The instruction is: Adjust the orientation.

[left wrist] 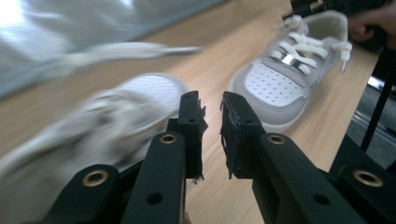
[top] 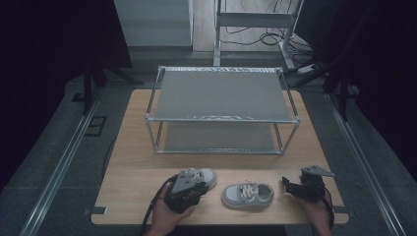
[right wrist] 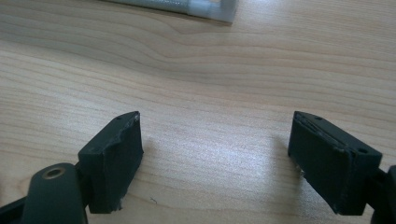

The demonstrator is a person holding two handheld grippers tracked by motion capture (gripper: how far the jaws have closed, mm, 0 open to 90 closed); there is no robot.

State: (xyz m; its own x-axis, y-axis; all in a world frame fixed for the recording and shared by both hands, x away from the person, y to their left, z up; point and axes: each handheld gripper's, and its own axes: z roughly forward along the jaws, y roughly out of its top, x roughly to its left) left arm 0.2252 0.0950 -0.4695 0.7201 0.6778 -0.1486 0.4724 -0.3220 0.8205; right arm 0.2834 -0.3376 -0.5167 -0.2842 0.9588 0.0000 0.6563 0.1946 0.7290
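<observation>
Place: it looked like a lab or test room made for recordings, not a home.
Surface: a plain light-wood surface (top: 133,147) stood alone in the middle, with free floor around it.
Floor: it was grey, with metal rails (top: 59,172) running along both sides.
Surroundings: dark curtains (top: 44,44) closed the left and right sides.
Background: loose cables (top: 260,37) lay on the floor near a metal frame (top: 255,19).
Props: a small two-level metal rack (top: 221,93) and two shoes were set out like test things.
</observation>
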